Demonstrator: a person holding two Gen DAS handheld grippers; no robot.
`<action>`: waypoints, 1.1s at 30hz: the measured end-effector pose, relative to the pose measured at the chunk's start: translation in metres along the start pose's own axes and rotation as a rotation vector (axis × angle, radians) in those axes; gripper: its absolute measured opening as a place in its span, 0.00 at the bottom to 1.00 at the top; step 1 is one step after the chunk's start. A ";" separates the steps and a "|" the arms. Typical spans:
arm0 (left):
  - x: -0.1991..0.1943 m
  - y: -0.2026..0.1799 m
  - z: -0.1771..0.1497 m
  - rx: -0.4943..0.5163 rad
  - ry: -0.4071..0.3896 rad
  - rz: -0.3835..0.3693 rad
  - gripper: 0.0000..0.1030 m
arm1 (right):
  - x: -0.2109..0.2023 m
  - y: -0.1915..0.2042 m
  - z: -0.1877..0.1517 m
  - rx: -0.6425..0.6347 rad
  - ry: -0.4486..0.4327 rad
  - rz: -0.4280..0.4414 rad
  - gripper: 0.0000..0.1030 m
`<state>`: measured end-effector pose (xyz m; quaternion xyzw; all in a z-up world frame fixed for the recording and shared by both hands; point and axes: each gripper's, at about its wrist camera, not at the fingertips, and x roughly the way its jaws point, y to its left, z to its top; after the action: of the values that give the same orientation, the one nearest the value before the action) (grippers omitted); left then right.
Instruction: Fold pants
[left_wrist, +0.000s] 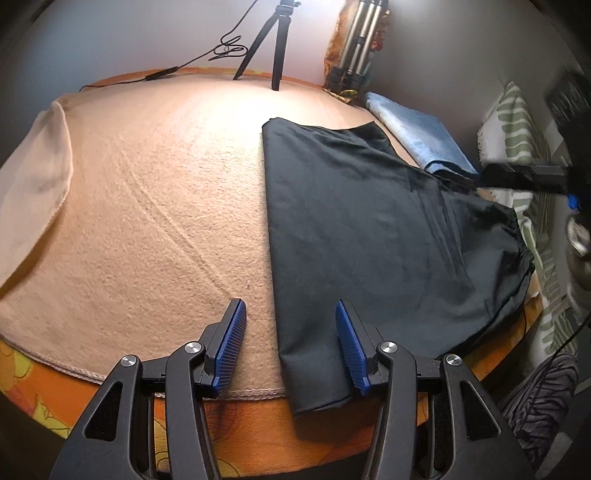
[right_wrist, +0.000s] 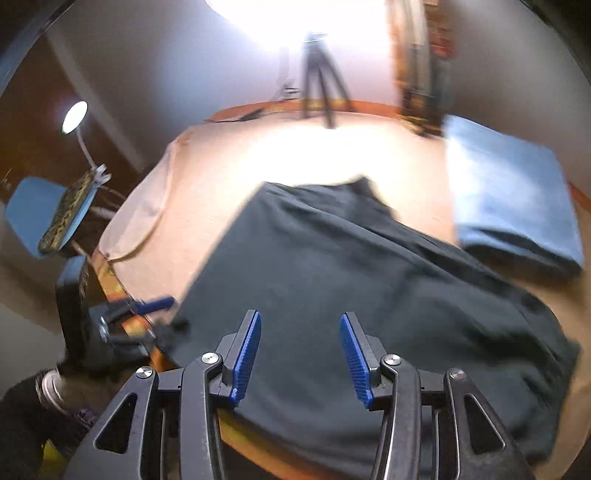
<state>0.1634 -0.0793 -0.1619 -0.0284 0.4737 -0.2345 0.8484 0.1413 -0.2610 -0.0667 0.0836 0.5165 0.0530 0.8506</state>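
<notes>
Black pants (left_wrist: 369, 229) lie folded lengthwise on a beige blanket (left_wrist: 155, 206), the elastic waistband at the right edge and a leg end hanging over the near edge. My left gripper (left_wrist: 290, 325) is open and empty above the near edge, straddling the pants' left fold line. In the right wrist view the pants (right_wrist: 351, 280) fill the middle, blurred. My right gripper (right_wrist: 300, 339) is open and empty just above them. The left gripper (right_wrist: 147, 314) also shows at the pants' near left corner.
A folded blue towel (left_wrist: 417, 133) (right_wrist: 513, 199) lies beyond the pants. A black tripod (left_wrist: 275, 44) and a silver tripod (left_wrist: 360, 40) stand at the far edge with a cable (left_wrist: 192, 62). An orange floral sheet (left_wrist: 258, 424) covers the near edge. A lamp (right_wrist: 74, 118) stands left.
</notes>
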 end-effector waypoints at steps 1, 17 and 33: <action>0.000 0.001 0.000 -0.005 -0.003 -0.003 0.46 | 0.012 0.012 0.011 -0.008 0.006 0.021 0.45; 0.002 0.011 -0.002 -0.083 -0.018 -0.124 0.12 | 0.148 0.087 0.095 -0.043 0.151 -0.079 0.58; 0.006 -0.023 -0.004 0.025 -0.028 -0.093 0.12 | 0.194 0.095 0.103 -0.132 0.258 -0.219 0.56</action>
<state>0.1538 -0.1020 -0.1631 -0.0430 0.4572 -0.2792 0.8433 0.3214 -0.1422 -0.1700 -0.0366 0.6229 0.0041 0.7814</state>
